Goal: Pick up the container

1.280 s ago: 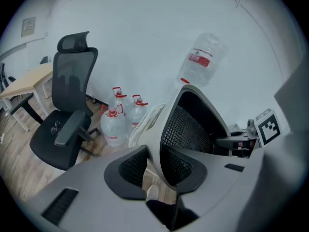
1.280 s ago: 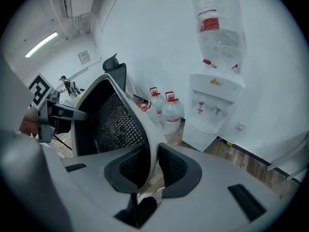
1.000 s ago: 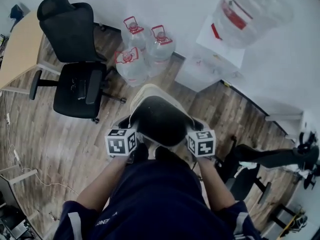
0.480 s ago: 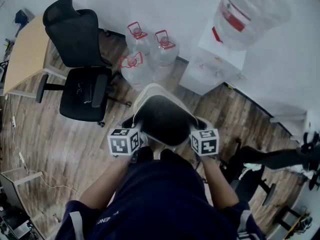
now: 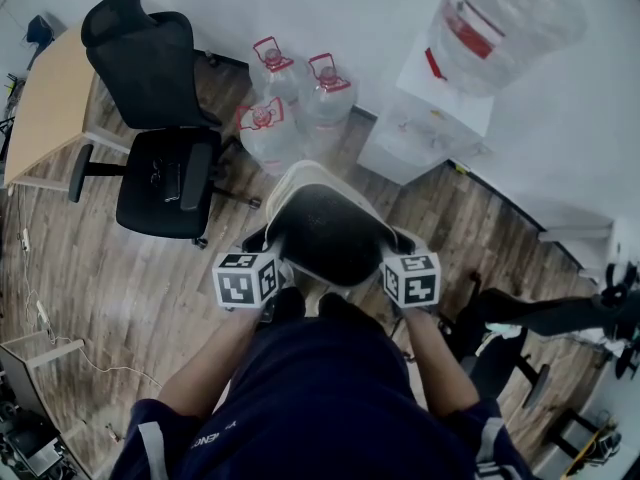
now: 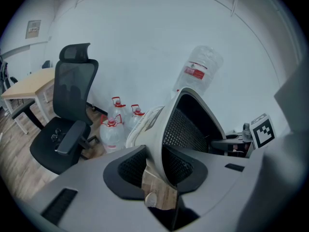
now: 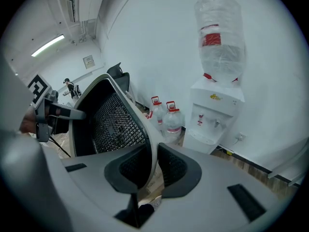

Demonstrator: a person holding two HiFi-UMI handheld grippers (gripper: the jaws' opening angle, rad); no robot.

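The container (image 5: 325, 230) is a white bin with a black mesh lining. It is held tilted above the wooden floor, in front of the person's body. My left gripper (image 5: 268, 248) is shut on its left rim and my right gripper (image 5: 397, 245) on its right rim. In the left gripper view the white rim (image 6: 157, 149) runs between the dark pads (image 6: 126, 166). The right gripper's marker cube (image 6: 263, 129) shows beyond the bin. In the right gripper view the rim (image 7: 150, 146) is pinched between the pads (image 7: 176, 170), and the mesh inside (image 7: 108, 122) faces the camera.
A black office chair (image 5: 160, 168) stands to the left beside a wooden desk (image 5: 45, 108). Three water jugs (image 5: 285, 98) sit by the wall, next to a white water dispenser (image 5: 430, 118) with a big bottle (image 5: 500, 18). Another chair base (image 5: 530, 318) lies to the right.
Both grippers keep their hold on the container's rim. The head view has shifted slightly, so the chair and the jugs sit a little differently in the picture.
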